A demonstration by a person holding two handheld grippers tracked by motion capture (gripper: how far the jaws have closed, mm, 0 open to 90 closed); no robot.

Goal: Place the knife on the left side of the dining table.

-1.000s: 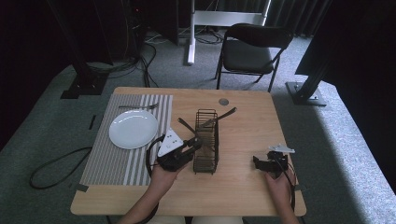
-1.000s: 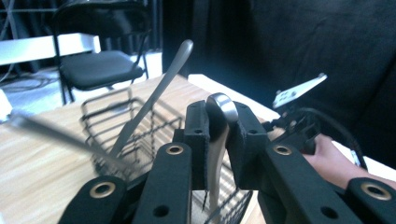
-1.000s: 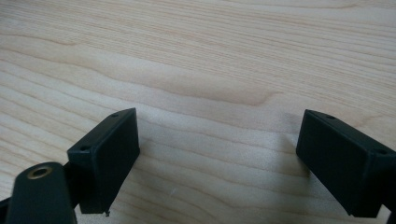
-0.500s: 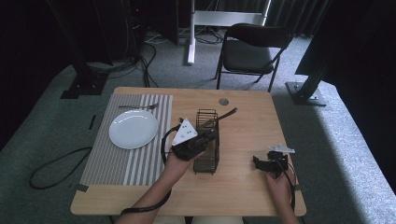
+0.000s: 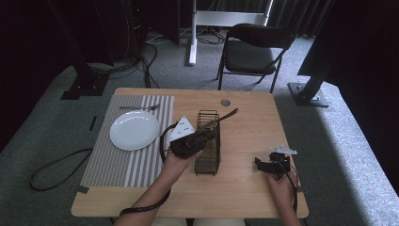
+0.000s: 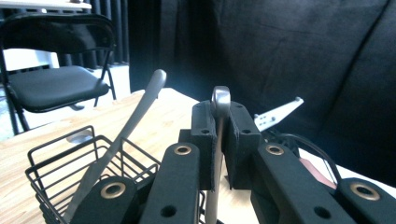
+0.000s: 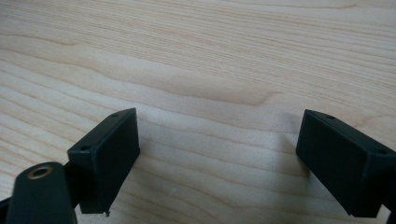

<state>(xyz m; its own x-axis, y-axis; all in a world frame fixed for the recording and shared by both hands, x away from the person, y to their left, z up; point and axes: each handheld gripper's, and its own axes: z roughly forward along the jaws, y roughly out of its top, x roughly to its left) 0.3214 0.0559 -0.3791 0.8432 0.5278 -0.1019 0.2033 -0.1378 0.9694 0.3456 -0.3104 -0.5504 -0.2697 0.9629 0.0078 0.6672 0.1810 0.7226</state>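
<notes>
metal utensil (image 6: 219, 100): thin steel handle, rounded end poking up between the left gripper (image 6: 219, 135) jaws. which end is down in the basket i can't tell, it's hidden.
where it is: standing nearly upright over the near end of the wire basket (image 5: 207, 143), lower part going down inside the basket.
left jaws: clamped on that handle, pads pressed flat on both sides just below its tip.
right gripper (image 7: 217, 154): jaws spread wide with nothing between them, pointing down at bare wood, well to the right of the basket.
second utensil (image 6: 122, 140): another grey metal handle, leaning out of the basket at a slant, beside the held one but not touching it as far as i can see.
how it'll handle: my guess is light, totally stiff, not fragile. smooth polished steel though, so slippery, and a narrow handle likes to pivot in flat pads if it snags.
where to grab: the flat of the handle, like now, but a bit lower than the very tip would give more pad contact and less swing.
watch out for: the basket looks light and open-wired, so the hidden end could catch a wire and drag the basket along. a straight lift out seems safest.
other stuff: white plate (image 5: 134, 130) and a fork (image 5: 139, 108) on the striped placemat (image 5: 117, 160), left of the basket on the counter (image 5: 244, 188).
</notes>
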